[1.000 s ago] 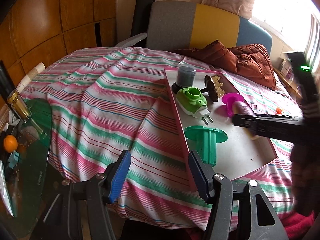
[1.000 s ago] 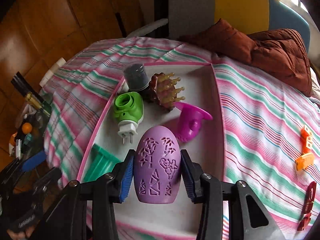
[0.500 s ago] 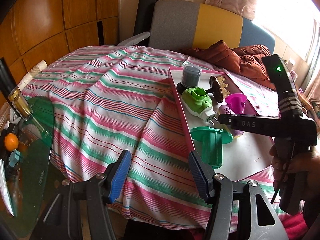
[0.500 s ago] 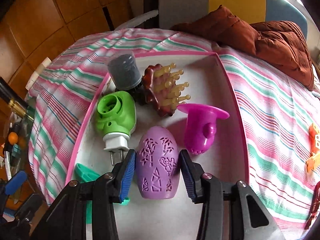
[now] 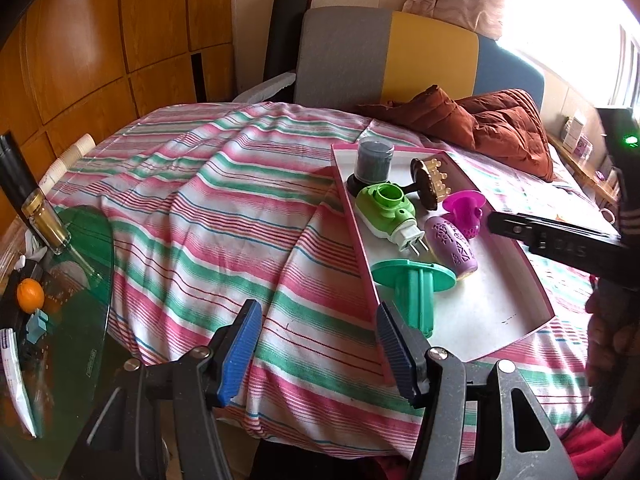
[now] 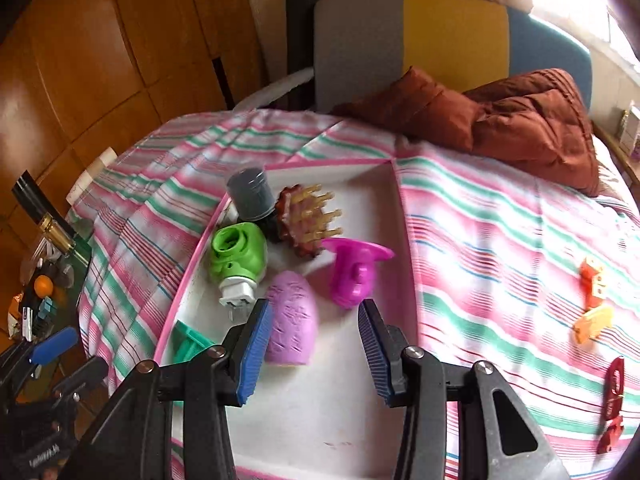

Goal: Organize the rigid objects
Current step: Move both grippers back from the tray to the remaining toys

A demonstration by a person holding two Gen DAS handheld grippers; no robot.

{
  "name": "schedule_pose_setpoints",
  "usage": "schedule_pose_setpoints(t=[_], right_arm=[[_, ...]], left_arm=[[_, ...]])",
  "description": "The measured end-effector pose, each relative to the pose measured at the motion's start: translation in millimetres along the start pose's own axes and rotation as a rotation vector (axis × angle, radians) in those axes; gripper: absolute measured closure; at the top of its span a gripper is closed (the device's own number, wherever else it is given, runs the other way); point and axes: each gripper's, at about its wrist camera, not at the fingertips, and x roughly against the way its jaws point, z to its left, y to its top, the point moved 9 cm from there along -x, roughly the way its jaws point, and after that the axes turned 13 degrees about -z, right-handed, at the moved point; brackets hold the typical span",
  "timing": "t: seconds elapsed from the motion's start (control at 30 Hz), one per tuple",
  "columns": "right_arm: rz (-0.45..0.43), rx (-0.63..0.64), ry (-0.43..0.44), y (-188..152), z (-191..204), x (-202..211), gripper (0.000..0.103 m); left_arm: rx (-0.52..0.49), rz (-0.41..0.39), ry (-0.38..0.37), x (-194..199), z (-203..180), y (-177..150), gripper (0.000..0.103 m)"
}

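Lying purple egg (image 6: 291, 318), narrow end away

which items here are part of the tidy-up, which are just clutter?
Job:
pink tray
purple egg
green plug-in
magenta funnel piece
brown brush
dark jar
teal flanged piece
orange clips
red piece

Lying about:
brown jacket
chair
orange fruit
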Motion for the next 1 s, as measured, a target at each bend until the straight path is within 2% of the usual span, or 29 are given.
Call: schedule_pose_setpoints(t=[0.23, 0.43, 0.83, 1.0], right_arm=[[-0.046, -0.001, -0.053, 2.5, -34.0, 31.2, 0.058], [-0.077, -0.027, -0.133, 3.8, -86.1, 60.5, 0.058], [-0.101, -0.144, -0.423, -9.2, -233.8, 109.2, 0.058], [-0.120, -0.292, -0.547, -31.3, -294.0, 125.8, 0.058]], left_arm=[[-0.019, -0.018, -0.025, 4.3, -11.8, 6.6, 0.042], [-0.061, -0.037, -0.039, 5.7, -27.5, 15.1, 0.042], [-0.136, -0.062, -0.102, 4.6, -73.7, 32.6, 0.042], [-0.180, -0.075, -0.135, 3.2, -100.0, 41.1, 0.042]])
